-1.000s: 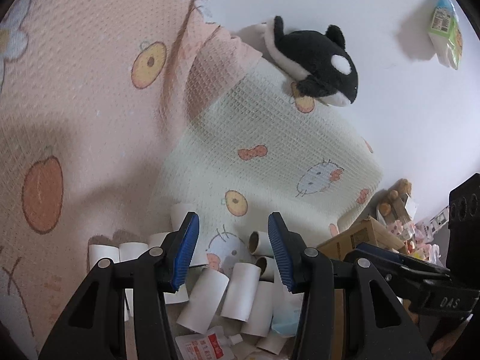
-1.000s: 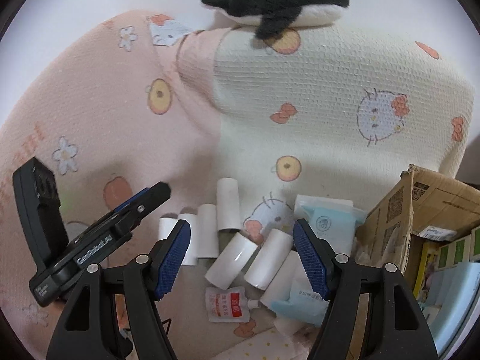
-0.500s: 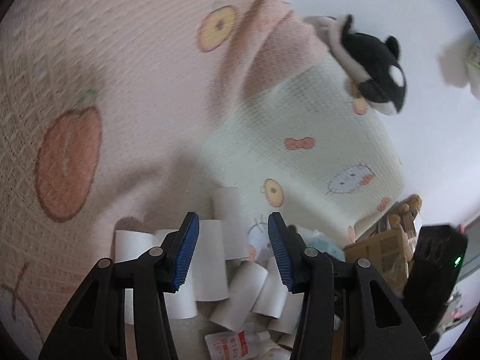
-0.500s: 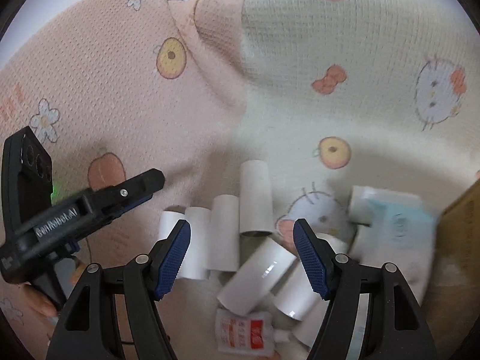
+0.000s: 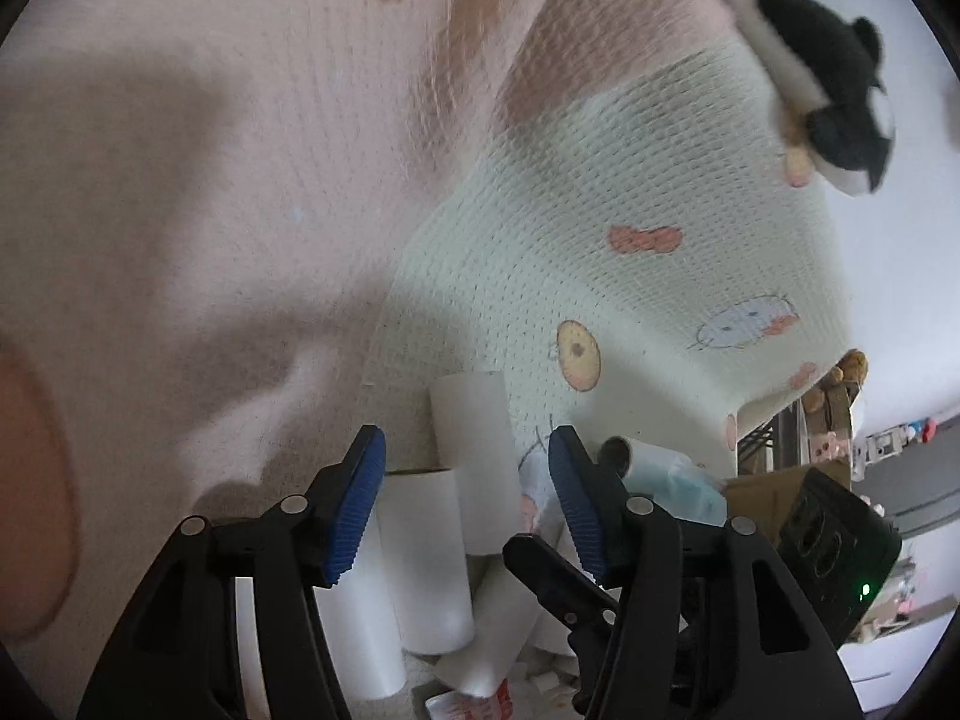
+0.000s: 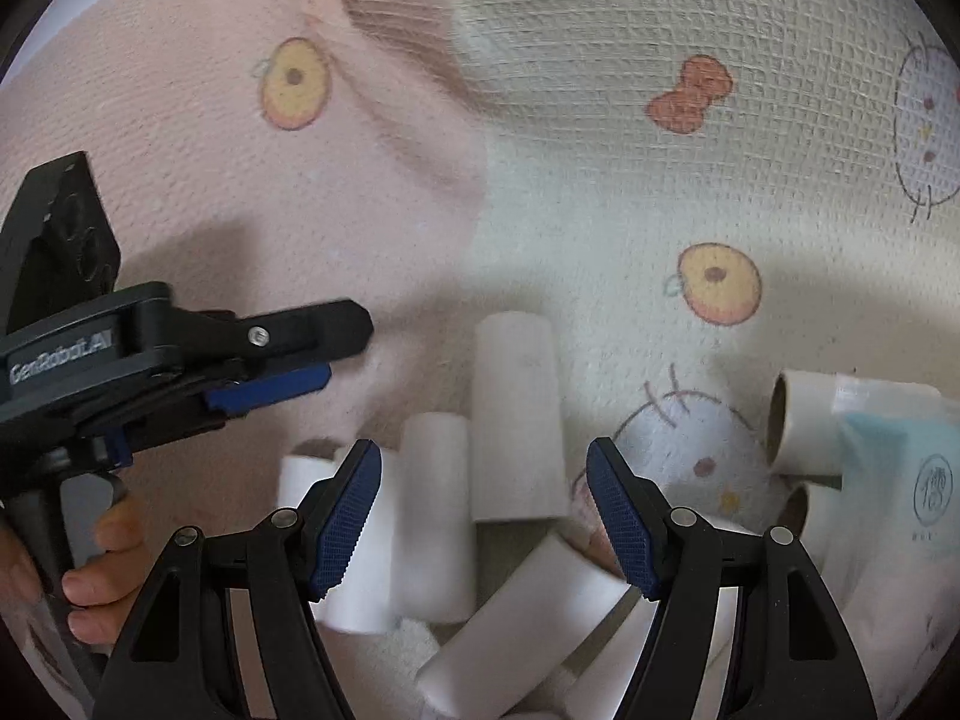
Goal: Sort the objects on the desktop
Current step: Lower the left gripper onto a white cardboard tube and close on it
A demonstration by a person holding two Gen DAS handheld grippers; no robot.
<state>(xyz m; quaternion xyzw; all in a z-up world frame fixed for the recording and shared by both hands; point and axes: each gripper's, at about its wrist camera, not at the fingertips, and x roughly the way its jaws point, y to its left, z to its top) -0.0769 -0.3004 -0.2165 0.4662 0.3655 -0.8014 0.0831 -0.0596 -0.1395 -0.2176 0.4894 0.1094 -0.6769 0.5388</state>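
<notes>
Rolls of white card lie in a loose heap on the cream part of a printed blanket, with its pink part to their left and a pale blue packet touching the heap on the right. Left gripper hangs above the heap with nothing between its blue pads (its jaws have just been opening), and from the right wrist it shows side-on at the left, gripped by a hand. Right gripper is also spread and empty over the rolls, while a black-and-white plush lies well apart at the blanket's far edge.
</notes>
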